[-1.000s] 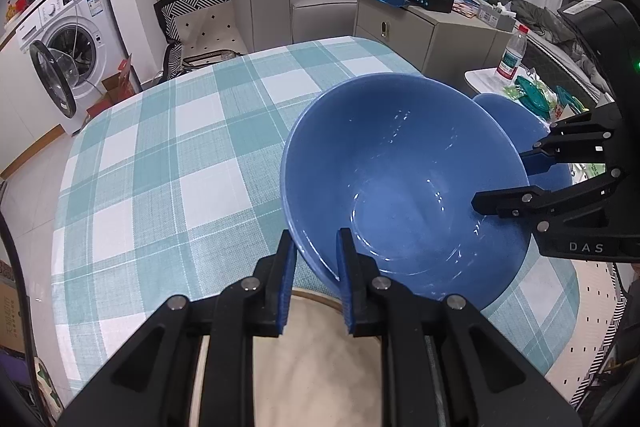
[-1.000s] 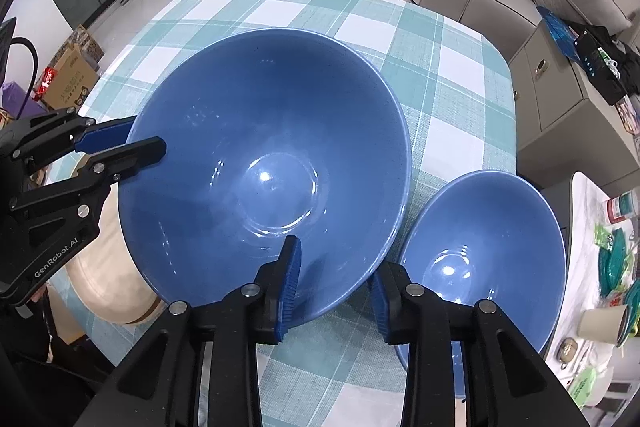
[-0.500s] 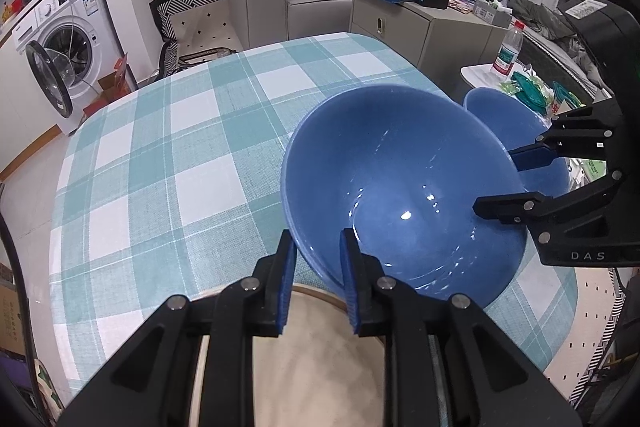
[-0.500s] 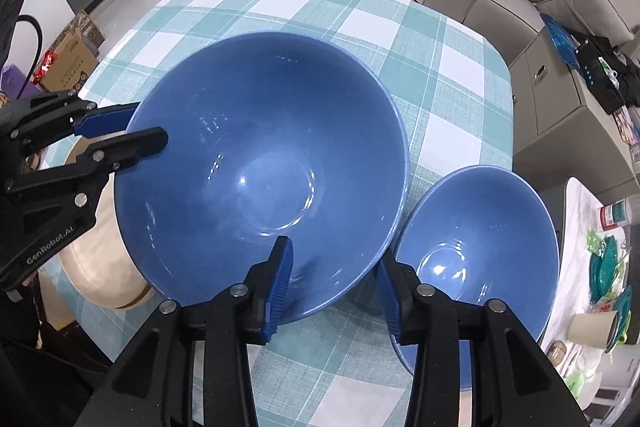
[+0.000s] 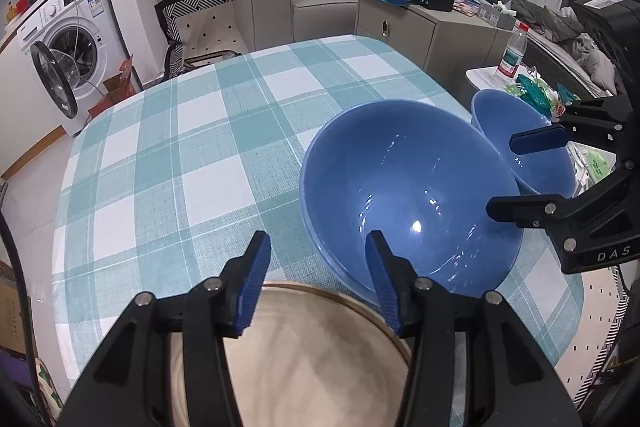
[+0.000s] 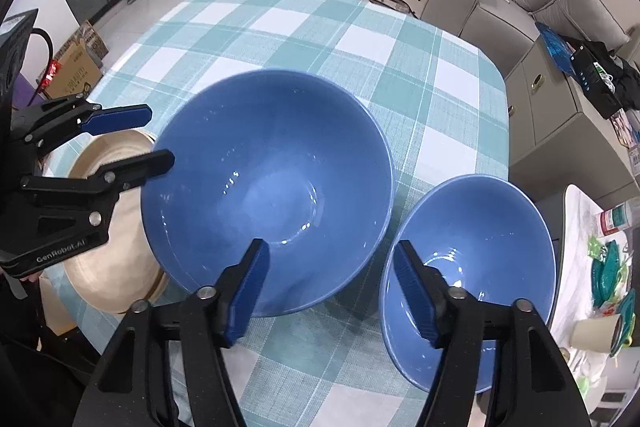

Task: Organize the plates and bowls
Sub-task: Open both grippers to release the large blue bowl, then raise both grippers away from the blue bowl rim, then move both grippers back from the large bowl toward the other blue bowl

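Opening, both hand-held grippers released the large blue bowl (image 6: 266, 187) onto the worktop (image 6: 304, 27); the small bowl (image 6: 472, 259) sat nearest the right hand-held gripper (image 6: 332, 291) (left hand-held gripper (image 5: 316, 279) opposite).

Both grippers, left gripper (image 5: 316, 267) and right gripper (image 6: 332, 277): black arms, blue pads, silver screws; white lettering, perhaps "GenRobot.AI".

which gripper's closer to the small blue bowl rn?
Right. The right gripper hangs over the gap between the two bowls, one finger above the small blue bowl. The left gripper is beyond the big blue bowl, by the tan plate.
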### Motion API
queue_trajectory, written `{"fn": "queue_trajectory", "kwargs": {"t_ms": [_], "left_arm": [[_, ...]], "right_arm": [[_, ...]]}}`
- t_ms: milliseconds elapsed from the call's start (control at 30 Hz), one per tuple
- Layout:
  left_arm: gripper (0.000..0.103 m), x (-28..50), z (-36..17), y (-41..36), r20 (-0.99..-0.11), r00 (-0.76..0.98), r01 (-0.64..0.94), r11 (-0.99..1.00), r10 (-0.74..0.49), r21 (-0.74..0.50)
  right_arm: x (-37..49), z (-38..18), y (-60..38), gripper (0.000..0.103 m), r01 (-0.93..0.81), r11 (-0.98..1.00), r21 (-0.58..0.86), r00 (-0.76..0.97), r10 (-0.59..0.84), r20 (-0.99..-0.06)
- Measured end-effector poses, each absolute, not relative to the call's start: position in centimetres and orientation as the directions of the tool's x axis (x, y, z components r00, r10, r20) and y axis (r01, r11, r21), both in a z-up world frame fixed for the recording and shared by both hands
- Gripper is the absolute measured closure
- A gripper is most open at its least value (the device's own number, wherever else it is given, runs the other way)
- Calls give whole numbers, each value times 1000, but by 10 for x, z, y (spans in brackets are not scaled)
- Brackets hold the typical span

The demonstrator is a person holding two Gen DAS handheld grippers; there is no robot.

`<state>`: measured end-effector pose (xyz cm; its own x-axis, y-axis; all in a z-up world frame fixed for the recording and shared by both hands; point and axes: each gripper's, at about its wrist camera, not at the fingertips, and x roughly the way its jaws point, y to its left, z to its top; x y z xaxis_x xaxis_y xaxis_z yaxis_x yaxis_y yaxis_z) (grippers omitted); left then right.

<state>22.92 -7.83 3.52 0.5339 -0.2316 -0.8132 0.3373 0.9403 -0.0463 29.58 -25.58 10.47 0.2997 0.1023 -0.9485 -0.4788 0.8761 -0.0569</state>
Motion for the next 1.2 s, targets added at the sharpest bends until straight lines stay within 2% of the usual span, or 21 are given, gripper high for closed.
{"fn": "queue_trajectory", "kwargs": {"t_ms": [100, 200, 267, 300, 333, 400, 500, 633, 1200], "left_arm": [[51, 229, 39, -78, -804, 541, 343, 938, -247, -57], [44, 229, 42, -78, -799, 548, 341, 938, -248, -57], [43, 229, 44, -79, -796, 550, 344, 937, -254, -61], [40, 230, 44, -80, -796, 548, 345, 936, -256, -64], [25, 230, 44, -80, -796, 547, 346, 936, -259, -67], [12, 229, 47, -81, -786, 559, 342, 937, -265, -73], [11, 228, 51, -83, -776, 561, 357, 930, -289, -87], [0, 227, 57, -87, -757, 572, 373, 922, -317, -104], [0, 227, 74, -108, -721, 592, 420, 901, -360, -106]], "right_arm": [[295, 109, -257, 20, -473, 880, -41, 317, 127, -940], [294, 112, -260, 16, -463, 886, -32, 336, 141, -931], [294, 114, -262, 12, -458, 889, -27, 344, 150, -927], [293, 115, -263, 11, -453, 891, -25, 350, 152, -924], [293, 117, -264, 9, -448, 894, -21, 358, 158, -920], [292, 120, -267, 6, -441, 898, -11, 368, 170, -914], [290, 124, -272, 3, -430, 903, 0, 385, 183, -905], [288, 129, -279, 1, -412, 911, 13, 411, 198, -890], [275, 150, -312, 1, -339, 939, 55, 485, 225, -845]]}}
